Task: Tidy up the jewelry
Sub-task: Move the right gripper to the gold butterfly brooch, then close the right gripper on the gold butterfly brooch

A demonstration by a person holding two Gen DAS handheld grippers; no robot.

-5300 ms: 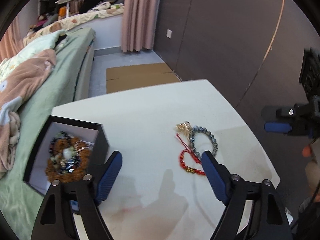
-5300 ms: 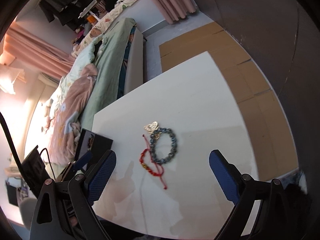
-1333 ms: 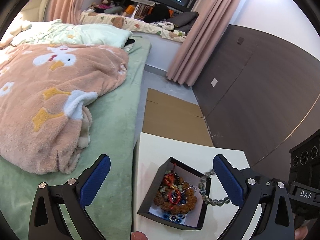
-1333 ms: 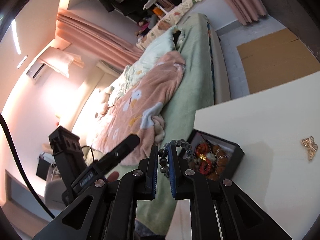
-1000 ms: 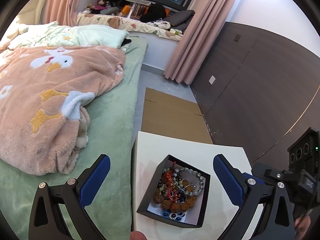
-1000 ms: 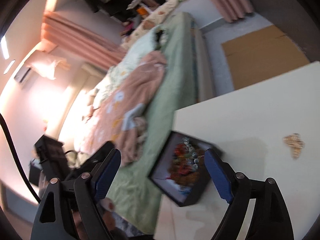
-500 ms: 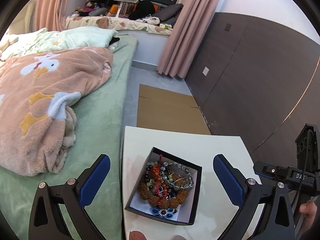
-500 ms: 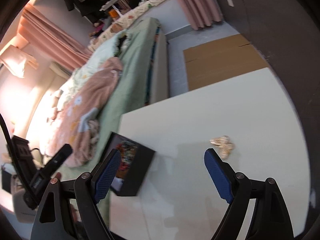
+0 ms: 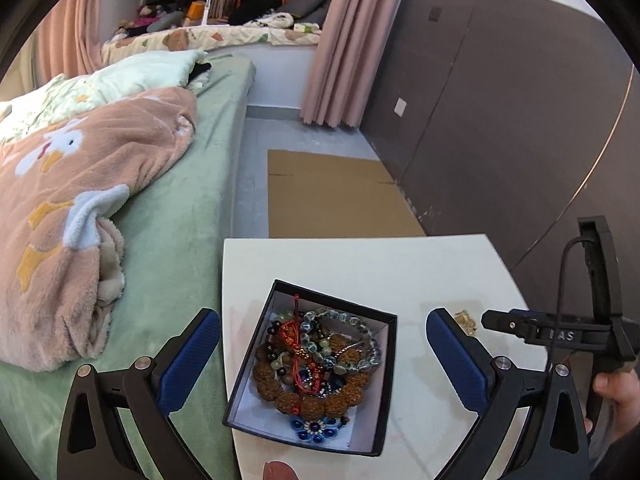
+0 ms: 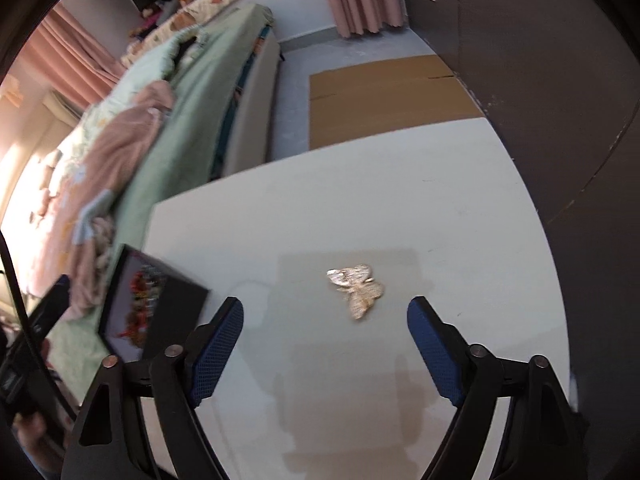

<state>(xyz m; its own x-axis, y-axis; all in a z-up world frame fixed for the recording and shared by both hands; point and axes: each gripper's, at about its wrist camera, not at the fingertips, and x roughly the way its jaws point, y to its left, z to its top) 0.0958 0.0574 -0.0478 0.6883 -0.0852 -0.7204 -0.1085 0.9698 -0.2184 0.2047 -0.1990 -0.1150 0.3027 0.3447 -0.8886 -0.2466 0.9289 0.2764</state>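
A black jewelry box (image 9: 390, 364) with a white lining sits on the white table (image 9: 360, 264) near its left edge. It holds several bead bracelets (image 9: 316, 364) and a red cord piece. My left gripper (image 9: 323, 354) is open and empty, its jaws wide apart above the box. A gold butterfly brooch (image 10: 356, 289) lies alone on the table; it also shows in the left wrist view (image 9: 466, 317). My right gripper (image 10: 325, 320) is open and empty, just short of the brooch. The box (image 10: 172, 312) shows at the left of the right wrist view.
A bed with a green cover (image 9: 188, 208) and a pink blanket (image 9: 68, 200) runs along the table's left side. Flat cardboard (image 9: 336, 192) lies on the floor beyond the table. A dark wall (image 9: 500, 120) stands to the right.
My right gripper let the grey bead bracelet go into the box, opened, and swung right over to the brooch. My left gripper stayed open over the box.
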